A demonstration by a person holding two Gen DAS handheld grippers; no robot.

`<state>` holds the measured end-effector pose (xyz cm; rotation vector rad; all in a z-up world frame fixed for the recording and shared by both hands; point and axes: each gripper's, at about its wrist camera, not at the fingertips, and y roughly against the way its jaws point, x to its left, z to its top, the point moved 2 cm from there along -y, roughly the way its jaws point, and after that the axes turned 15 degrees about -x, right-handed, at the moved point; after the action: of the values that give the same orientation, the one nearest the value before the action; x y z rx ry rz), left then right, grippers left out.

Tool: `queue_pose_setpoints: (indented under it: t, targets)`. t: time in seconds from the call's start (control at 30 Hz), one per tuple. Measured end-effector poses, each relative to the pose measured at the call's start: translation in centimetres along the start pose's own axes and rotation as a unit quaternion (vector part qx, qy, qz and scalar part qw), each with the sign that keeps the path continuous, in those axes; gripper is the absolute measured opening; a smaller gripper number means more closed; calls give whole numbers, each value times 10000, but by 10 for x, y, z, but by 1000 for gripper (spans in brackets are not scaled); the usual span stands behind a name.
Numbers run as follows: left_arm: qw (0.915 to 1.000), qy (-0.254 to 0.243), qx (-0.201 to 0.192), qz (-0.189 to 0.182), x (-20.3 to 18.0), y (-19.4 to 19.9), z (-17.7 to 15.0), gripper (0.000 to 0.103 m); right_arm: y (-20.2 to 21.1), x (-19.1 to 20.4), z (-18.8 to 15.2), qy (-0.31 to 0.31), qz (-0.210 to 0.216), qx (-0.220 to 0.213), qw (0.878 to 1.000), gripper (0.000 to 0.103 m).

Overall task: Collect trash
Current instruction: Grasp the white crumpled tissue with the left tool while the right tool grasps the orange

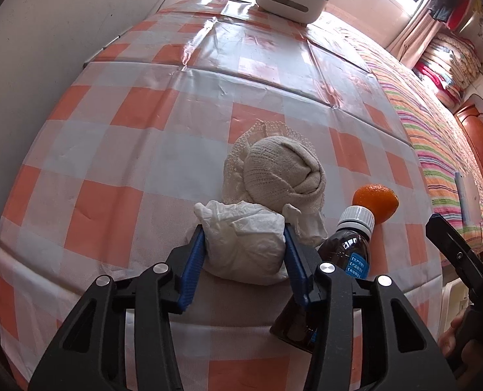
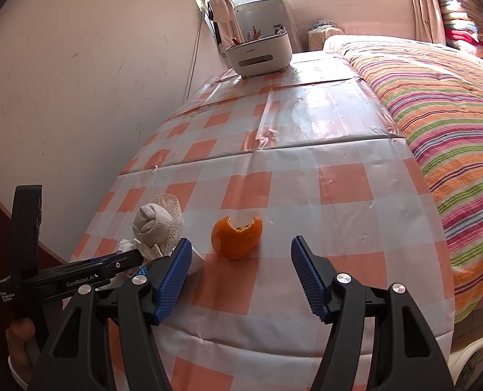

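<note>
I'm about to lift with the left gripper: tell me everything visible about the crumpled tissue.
The crumpled tissue is a white, wrinkled paper wad lying near the table's front edge on the checked tablecloth. The left gripper has its blue pads against both sides. Behind it the rolled sock touches it; the brown bottle stands close on its right.

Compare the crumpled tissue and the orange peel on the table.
The crumpled tissue is white, soft and wrinkled; the orange peel is bright orange and smooth. The tissue sits between the left gripper fingers, while the peel lies free ahead of the open right gripper. The peel is a hollow shell with a torn opening; the tissue is a wad. Both rest on the checked tablecloth.
</note>
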<state>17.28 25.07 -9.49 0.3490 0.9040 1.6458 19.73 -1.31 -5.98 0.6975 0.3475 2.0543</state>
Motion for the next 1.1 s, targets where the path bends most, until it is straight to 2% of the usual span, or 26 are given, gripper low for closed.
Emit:
queue_pose_setpoints:
  t: [0.17,0.27,0.43,0.7,0.73,0.77,0.87,1.1]
  targets:
    - [10000,2,-91,36,2,5,1,31,-21,2,1,-20,-11,142,9999,62]
    - [9998,-5,-192,112,4,10,2,28,-32,-2,-2,-109,-5,254,9996,62]
    - [9990,38,-414,164,9,22,5,28,-47,-3,-8,-191,22,408,9990,62]
    - [9964,76,-836,97,8,52,6,28,-57,2,-13,35,17,481,9988,61]
    - [9961,42,-871,91,7,54,6,28,-58,2,-14,78,12,486,9988,57]
    - [9958,12,-906,92,5,56,5,28,-58,3,-15,105,18,487,9988,46]
    - [9949,-95,-998,114,0,61,3,28,-56,4,-15,209,46,449,9988,34]
    - [9921,-327,-1199,182,-11,71,-1,28,-40,7,-12,375,66,224,9990,30]
